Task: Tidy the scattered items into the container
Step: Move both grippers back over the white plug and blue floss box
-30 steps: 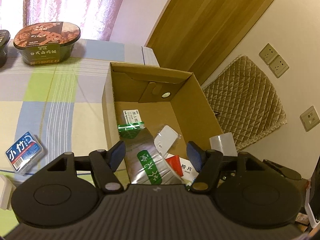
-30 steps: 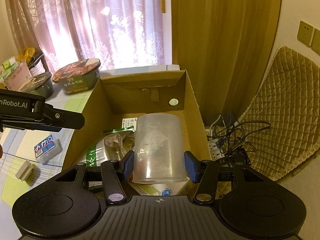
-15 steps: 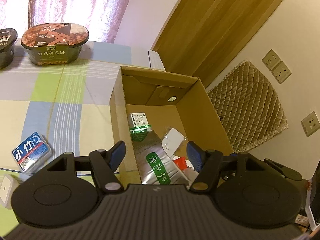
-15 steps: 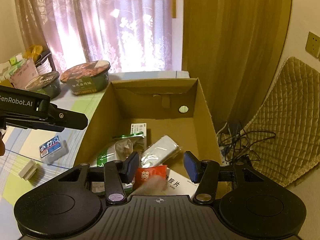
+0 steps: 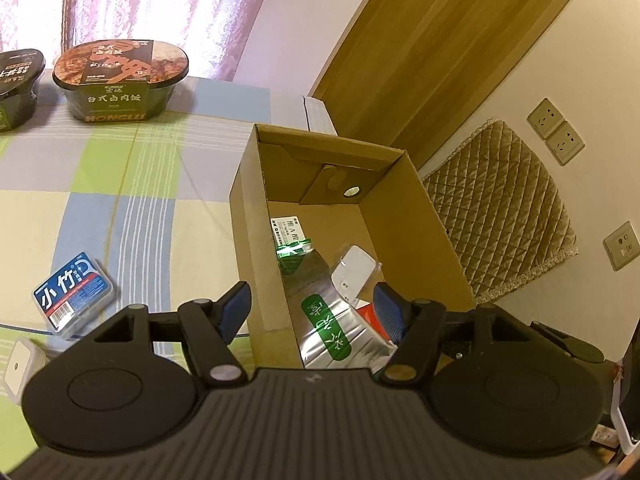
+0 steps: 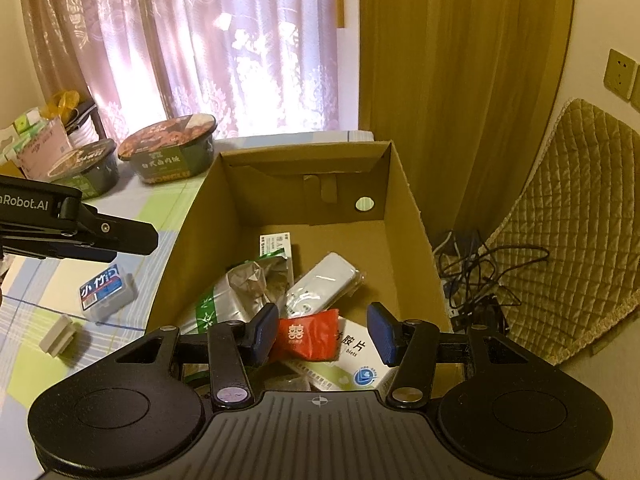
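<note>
Both tools gape wide, empty: right tool (image 6: 324, 330) over the cardboard box (image 6: 408, 236), above a red packet (image 6: 308, 338) inside; left tool (image 5: 310, 308) at its near-left wall. A blue "小竹" case (image 5: 72, 294) lies outside on the checked surface (image 5: 100, 184), "HONGLU" bowls (image 5: 120, 80) beyond.

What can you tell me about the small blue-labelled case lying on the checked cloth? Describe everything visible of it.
The blue-labelled case is a small, flat, clear plastic box with rounded corners. Its top carries a blue label with large white Chinese characters, a red band and a barcode at one end. It lies flat and closed on the checked cloth, turned at an angle, outside the cardboard box to its left. Nothing grips it; a small white block lies nearby, apart from it.
</note>
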### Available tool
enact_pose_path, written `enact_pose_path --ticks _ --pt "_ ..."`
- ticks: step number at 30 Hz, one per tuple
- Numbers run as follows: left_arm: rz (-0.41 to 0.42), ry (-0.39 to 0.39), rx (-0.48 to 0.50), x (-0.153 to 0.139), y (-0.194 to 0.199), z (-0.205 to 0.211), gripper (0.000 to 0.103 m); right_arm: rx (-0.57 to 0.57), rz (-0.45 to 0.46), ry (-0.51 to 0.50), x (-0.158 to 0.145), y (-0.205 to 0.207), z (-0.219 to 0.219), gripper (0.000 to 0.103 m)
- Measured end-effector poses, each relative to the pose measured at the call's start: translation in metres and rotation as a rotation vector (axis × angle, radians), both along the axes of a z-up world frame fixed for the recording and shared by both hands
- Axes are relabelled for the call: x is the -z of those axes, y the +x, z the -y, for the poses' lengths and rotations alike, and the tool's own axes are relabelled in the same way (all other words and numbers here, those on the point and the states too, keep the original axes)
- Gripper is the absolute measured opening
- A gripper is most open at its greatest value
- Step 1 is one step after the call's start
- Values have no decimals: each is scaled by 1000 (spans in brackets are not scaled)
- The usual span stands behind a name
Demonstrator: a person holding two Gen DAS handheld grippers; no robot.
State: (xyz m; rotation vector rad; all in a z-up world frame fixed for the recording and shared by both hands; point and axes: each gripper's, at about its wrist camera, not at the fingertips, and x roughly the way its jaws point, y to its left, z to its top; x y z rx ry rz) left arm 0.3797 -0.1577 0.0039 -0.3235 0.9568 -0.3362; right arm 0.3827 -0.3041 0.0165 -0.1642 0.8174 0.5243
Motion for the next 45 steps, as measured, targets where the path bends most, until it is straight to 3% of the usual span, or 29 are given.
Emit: enact_pose_path --ticks 20,34,35,36,37,45 --pt "1 20 -21 -12 -48 -41 65 33 2 16 -20 -37 7 56" --pt "-11 124 -26 0 -121 -86 95 65 -15 63 -30 -90 15 56" --pt "-17 129 -26 2 -125 -89 95 68 -18 72 -31 -95 15 59" --pt "-23 135 -24 4 -130 -92 96 73 -18 80 -32 -101 15 86" --pt "-29 142 -23 5 -135 -95 96 81 -7 87 -33 -108 14 98" --pt "-57 204 -36 20 -178 -123 100 45 -13 109 -34 -150 -4 101"
